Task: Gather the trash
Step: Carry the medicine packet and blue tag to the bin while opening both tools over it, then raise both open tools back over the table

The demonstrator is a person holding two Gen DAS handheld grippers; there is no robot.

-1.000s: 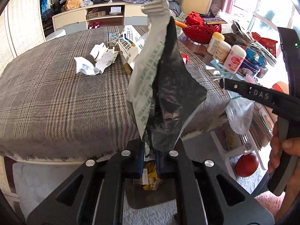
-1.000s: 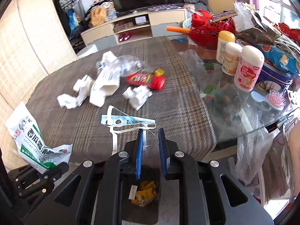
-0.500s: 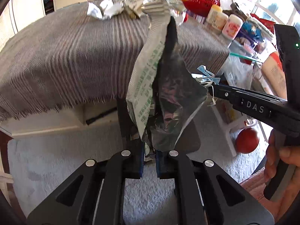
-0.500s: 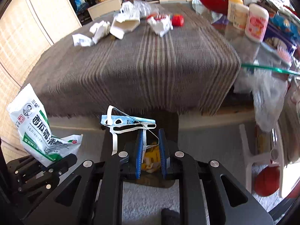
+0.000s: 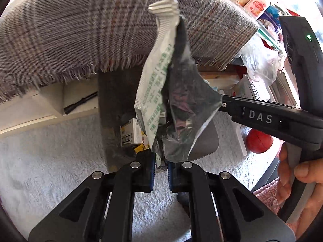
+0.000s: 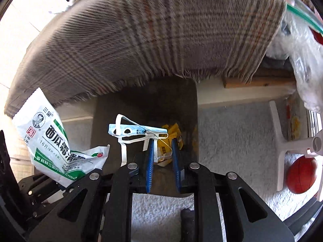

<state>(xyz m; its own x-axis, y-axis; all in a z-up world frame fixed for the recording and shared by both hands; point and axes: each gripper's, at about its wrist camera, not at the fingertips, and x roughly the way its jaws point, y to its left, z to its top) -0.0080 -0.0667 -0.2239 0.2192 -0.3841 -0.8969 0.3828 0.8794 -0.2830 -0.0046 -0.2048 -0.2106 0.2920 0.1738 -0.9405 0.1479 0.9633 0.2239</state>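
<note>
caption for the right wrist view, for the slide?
Right gripper holding a face mask over the open trash bin below the plaid tablecloth.

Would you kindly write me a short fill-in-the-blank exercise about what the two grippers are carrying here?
1. The left gripper is shut on a white and ____ medicine pouch.
2. The right gripper carries a light-blue ____ by its straps.
3. Both grippers hang above a dark ____ standing on the carpet.
4. An orange-red ____ lies on the carpet.

Missing words: green; face mask; bin; ball
</note>
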